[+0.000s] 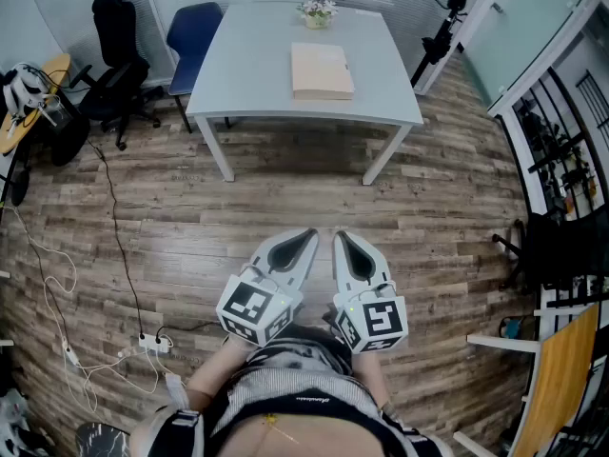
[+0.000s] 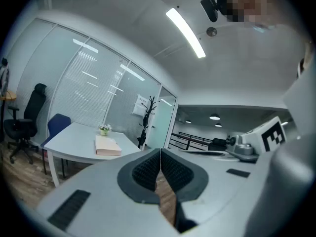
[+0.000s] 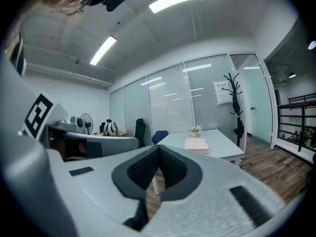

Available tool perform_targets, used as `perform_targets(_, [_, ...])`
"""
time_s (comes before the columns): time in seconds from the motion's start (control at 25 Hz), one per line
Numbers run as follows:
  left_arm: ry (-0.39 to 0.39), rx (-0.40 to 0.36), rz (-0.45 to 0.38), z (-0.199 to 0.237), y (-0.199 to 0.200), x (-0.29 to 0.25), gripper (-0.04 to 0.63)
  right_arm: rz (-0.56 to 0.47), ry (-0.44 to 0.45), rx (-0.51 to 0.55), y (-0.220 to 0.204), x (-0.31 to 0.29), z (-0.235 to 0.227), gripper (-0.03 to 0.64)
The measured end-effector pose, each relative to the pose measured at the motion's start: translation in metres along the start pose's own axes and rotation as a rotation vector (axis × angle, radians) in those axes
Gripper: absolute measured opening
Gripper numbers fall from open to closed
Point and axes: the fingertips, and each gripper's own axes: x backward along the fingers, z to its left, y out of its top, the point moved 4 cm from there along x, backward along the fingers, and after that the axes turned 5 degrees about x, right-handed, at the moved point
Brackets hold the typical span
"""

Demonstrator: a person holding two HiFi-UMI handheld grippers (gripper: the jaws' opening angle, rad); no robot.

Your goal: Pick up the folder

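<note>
The left tool (image 1: 306, 237) and the right tool (image 1: 343, 239) are near the person's body, side by side over the wooden floor (image 1: 285, 198). Each has its jaws pressed together with nothing between them. The beige folder (image 1: 322, 70) lies flat on the white desk (image 1: 249, 74) at the far side, right of its middle and well apart from both tools. Just beyond it stands what looks like a small flower pot (image 1: 317, 12). A blue chair (image 1: 193, 32) stands at the desk's far left corner.
</note>
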Motion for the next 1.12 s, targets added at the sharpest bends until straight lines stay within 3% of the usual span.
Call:
perform_targets(0.2, [0.035,0.011,-0.033,0.017,0.003,0.007,0.015,-0.016,-0.01,-0.024,0.002,-0.006,0.004,0.037])
perform_targets(0.4, [0.035,0.045,-0.03,0.037,0.004,0.01,0.123,-0.013,-0.027,-0.015,0.0,-0.016,0.004,0.103])
perform_targets(0.8, [0.07,0.066,-0.025,0.058,0.001,0.01,0.123,0.022,-0.013,-0.032,-0.009,-0.03,0.003,0.14])
perform_targets(1.12, [0.108,0.042,-0.036,0.085,0.013,-0.032,0.123,0.009,0.015,-0.037,-0.001,-0.075,-0.029,0.141])
